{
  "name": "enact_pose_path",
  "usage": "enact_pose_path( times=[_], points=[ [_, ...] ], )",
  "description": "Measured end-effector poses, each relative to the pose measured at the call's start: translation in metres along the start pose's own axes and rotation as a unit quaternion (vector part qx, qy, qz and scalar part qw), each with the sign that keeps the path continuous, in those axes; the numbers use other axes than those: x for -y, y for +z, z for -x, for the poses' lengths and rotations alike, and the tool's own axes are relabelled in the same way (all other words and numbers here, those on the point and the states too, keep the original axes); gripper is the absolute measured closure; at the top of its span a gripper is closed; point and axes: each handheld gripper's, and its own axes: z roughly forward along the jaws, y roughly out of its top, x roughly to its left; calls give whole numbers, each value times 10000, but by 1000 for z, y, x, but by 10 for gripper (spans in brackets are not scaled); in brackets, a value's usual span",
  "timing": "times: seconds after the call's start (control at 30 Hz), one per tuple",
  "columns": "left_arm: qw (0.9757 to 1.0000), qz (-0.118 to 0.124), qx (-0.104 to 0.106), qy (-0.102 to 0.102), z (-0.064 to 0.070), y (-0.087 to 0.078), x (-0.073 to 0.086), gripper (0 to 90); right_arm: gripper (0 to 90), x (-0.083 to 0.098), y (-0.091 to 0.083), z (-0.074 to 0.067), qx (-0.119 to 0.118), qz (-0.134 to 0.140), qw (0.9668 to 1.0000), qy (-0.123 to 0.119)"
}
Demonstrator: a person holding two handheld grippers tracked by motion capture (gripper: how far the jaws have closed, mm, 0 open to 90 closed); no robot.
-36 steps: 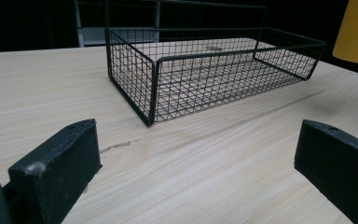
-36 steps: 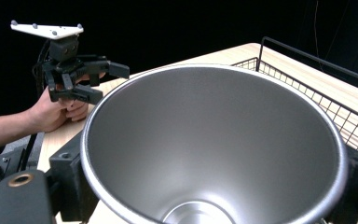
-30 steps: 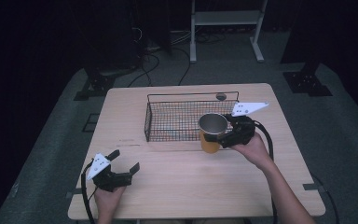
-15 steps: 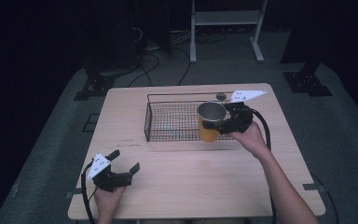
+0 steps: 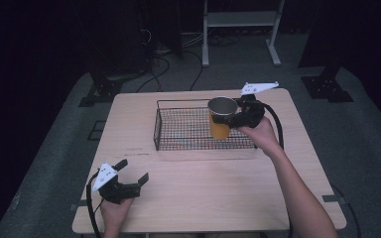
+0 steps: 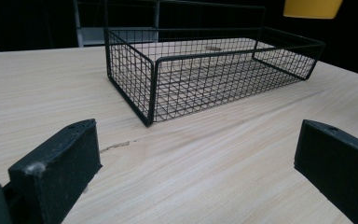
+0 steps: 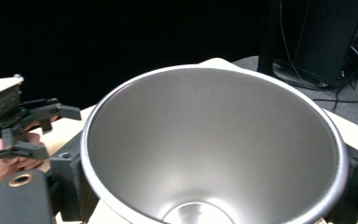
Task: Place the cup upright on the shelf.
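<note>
Your right hand-held gripper (image 5: 232, 119): clamps the yellow steel-lined cup (image 5: 221, 119) above the black wire basket (image 5: 178, 130) | your left hand-held gripper (image 5: 135, 172): jaws apart, on the pale wooden worktop (image 5: 203, 188).

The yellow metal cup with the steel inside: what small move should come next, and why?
Probably lower it straight down into the black wire basket. The right gripper holds the yellow metal cup upright above the basket's right end, its base above the rim, and the mesh floor beneath looks bare.

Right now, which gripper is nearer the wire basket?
Right. The right gripper holds the yellow cup above the basket's right end; the left gripper, jaws open, sits at the table's near left corner, apart from it.
</note>
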Motion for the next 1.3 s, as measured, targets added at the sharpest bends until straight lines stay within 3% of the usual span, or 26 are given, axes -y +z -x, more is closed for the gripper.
enact_pose_path(
  times=[0.7,1.3],
  points=[
    [10000,16,19,-25,0,0,0,0,122,-13,36,27,171,-244,9994,168],
    [10000,23,31,-26,-1,0,0,0,122,8,70,58,347,-545,9971,408]
  ],
)
